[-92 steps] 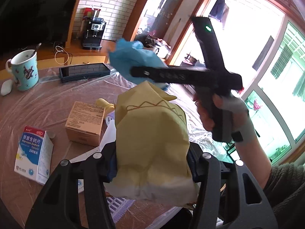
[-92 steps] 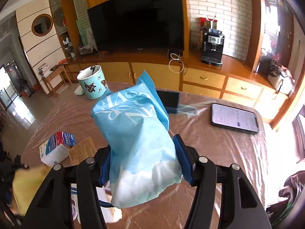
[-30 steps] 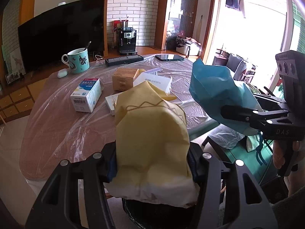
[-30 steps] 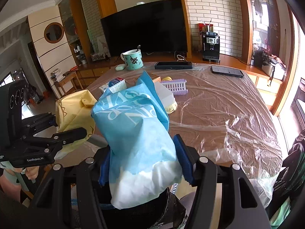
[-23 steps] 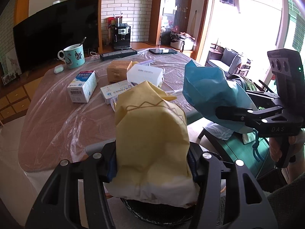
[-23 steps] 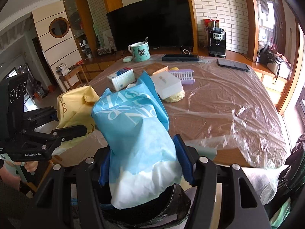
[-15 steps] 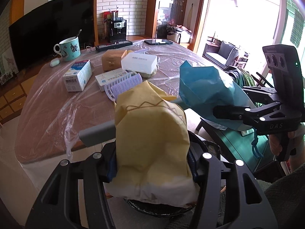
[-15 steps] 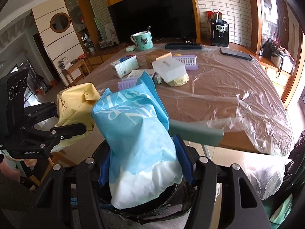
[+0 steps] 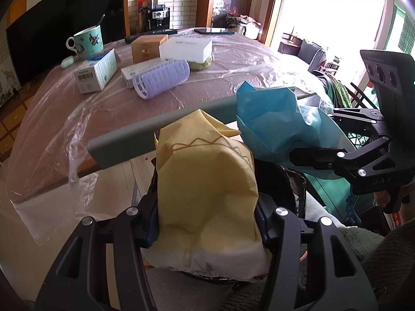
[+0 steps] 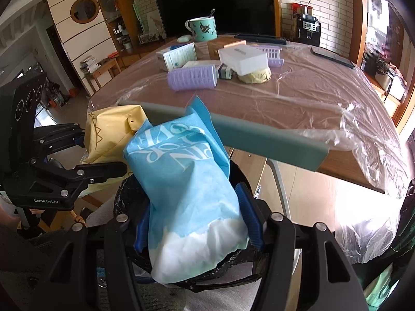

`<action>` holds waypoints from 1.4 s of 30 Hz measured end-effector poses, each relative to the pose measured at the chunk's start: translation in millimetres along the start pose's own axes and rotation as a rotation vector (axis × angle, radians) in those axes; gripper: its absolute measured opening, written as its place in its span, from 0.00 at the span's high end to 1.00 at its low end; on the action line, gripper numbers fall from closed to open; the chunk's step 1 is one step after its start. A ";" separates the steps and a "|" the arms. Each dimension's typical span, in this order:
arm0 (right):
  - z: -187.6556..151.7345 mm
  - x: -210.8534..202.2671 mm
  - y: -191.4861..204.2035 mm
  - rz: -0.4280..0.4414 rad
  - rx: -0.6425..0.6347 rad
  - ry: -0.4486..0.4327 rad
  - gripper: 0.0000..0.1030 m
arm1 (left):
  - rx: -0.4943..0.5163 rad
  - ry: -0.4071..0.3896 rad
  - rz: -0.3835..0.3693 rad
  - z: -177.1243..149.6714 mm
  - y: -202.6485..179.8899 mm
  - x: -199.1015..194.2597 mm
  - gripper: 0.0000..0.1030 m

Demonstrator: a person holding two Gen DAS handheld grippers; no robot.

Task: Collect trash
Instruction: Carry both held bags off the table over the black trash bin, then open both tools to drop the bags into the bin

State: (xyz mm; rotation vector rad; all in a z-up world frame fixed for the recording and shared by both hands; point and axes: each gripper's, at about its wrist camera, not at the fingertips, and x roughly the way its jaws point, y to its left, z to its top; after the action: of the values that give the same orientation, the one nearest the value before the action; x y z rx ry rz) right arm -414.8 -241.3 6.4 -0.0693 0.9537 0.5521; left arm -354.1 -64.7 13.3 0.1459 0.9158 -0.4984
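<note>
My left gripper (image 9: 207,223) is shut on a crumpled yellow paper bag (image 9: 205,181), seen from the side as the yellow bag (image 10: 111,132) in the right wrist view. My right gripper (image 10: 197,223) is shut on a crumpled blue paper bag (image 10: 181,178) with white lettering; the same blue bag (image 9: 275,124) shows at the right of the left wrist view. Both bags hang side by side above a bin lined with a black bag (image 10: 127,194), whose black rim (image 9: 282,181) peeks out behind the yellow bag. The bin's inside is mostly hidden.
A grey chair back (image 10: 259,140) runs between the bin and the plastic-covered table (image 10: 311,98). On the table lie a purple hair roller (image 9: 160,77), medicine boxes (image 9: 96,70), a white box (image 9: 186,46), a mug (image 10: 202,28) and a phone (image 10: 332,57).
Both grippers have sunk from table height to below the table edge, each keeping its bag. The chair back and the black bin have come into view under them.
</note>
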 end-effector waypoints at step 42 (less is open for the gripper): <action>-20.3 85.5 -13.1 -0.079 0.032 0.172 0.43 | 0.005 0.201 0.035 -25.0 17.6 89.4 0.45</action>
State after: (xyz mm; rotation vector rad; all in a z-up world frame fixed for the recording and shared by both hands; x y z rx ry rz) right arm -385.2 -222.9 -75.3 -0.1273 1.1221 0.4630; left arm -318.8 -72.4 -73.9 0.2194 1.1066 -0.4593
